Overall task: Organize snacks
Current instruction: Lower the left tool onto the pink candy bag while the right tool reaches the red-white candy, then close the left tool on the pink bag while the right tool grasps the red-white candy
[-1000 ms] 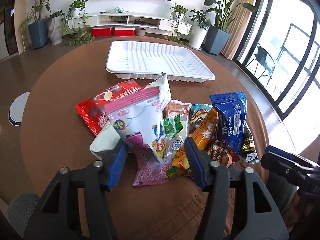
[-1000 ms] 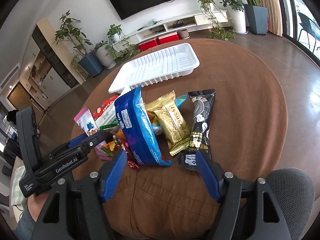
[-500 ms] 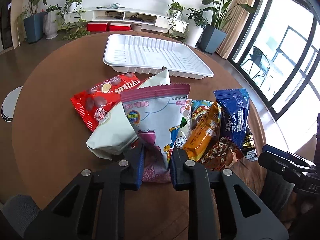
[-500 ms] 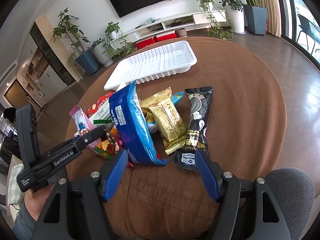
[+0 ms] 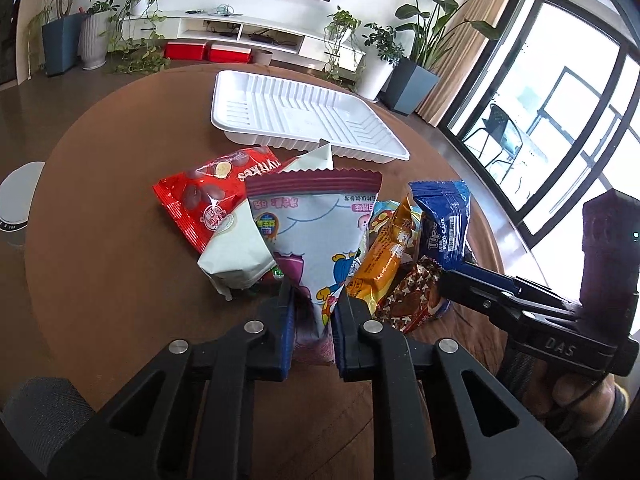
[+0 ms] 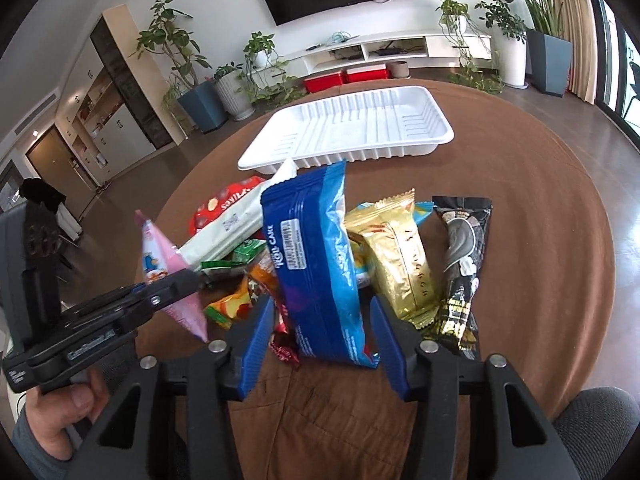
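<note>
pinching the pink bag (image 5: 316,236) by its lower corner, the left gripper (image 5: 311,304) has its jaws clamped tight on the film; the bag stands tilted up from the pile of snacks at the near side of the table (image 5: 100,264). the right gripper (image 6: 322,312) is closing its jaws around the blue roll-cake pack (image 6: 316,264), which sits between them, though the pads do not look pressed on it yet

the risk, as i judge it: the pink bag is held only by a thin corner, so a quick lift could let it slip or tear free. it also overlaps the white bag (image 5: 236,256) and the orange pack (image 5: 380,256), and could drag either along. the blue pack is puffy and slick; a squeeze low on its end may let it squirt out, or nudge the gold pack (image 6: 400,264) and the black bar (image 6: 460,264) beside it

the white tray (image 5: 384,148) lies beyond the pile, well apart from both grippers, and holds nothing; every snack is on the table
</note>
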Demonstrator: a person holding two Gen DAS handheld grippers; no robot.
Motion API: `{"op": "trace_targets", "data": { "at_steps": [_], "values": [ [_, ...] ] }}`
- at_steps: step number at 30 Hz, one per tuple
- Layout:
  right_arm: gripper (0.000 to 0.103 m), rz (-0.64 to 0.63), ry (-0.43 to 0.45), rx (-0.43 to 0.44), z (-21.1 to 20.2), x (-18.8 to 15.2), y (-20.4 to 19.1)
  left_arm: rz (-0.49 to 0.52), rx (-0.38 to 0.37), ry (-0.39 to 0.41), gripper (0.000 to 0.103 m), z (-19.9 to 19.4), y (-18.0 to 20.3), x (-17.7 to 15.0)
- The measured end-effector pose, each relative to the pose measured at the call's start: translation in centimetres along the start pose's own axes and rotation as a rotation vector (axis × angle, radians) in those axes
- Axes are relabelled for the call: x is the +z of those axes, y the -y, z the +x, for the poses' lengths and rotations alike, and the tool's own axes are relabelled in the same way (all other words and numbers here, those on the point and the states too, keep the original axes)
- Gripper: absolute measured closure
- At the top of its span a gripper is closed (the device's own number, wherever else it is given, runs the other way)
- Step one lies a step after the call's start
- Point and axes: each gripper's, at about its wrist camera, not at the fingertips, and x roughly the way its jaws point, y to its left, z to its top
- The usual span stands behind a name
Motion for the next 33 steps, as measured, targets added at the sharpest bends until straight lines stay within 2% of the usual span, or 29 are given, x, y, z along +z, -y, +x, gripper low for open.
{"op": "trace_targets", "data": {
  "at_steps": [11, 17, 23, 30, 33],
  "values": [
    [0.049, -0.026, -0.046, -0.006, 2.0, 0.3, -0.4, -0.025, -0.039, -0.016, 0.089, 0.2, -0.6, -0.7],
    [0.052, 0.051, -0.062, 0.107, 1.9, 0.2, 1.1, -0.04, -0.047, -0.019, 0.089, 0.6, -1.1, -0.5],
    [0.052, 0.209, -0.056, 0.255, 1.8, 0.1, 4.0, -0.036, -0.052, -0.023, 0.089, 0.6, -0.9, -0.8],
    [0.054, 0.233, -0.074, 0.289, 3.0, 0.2, 3.9, -0.029, -0.048, -0.025, 0.089, 0.5, -0.8, -1.0],
    [0.061, 0.252, -0.079, 0.317, 3.2, 0.5, 4.2, -0.018, -0.044, -0.028, 0.089, 0.7, -0.6, -1.0]
  ]
}}
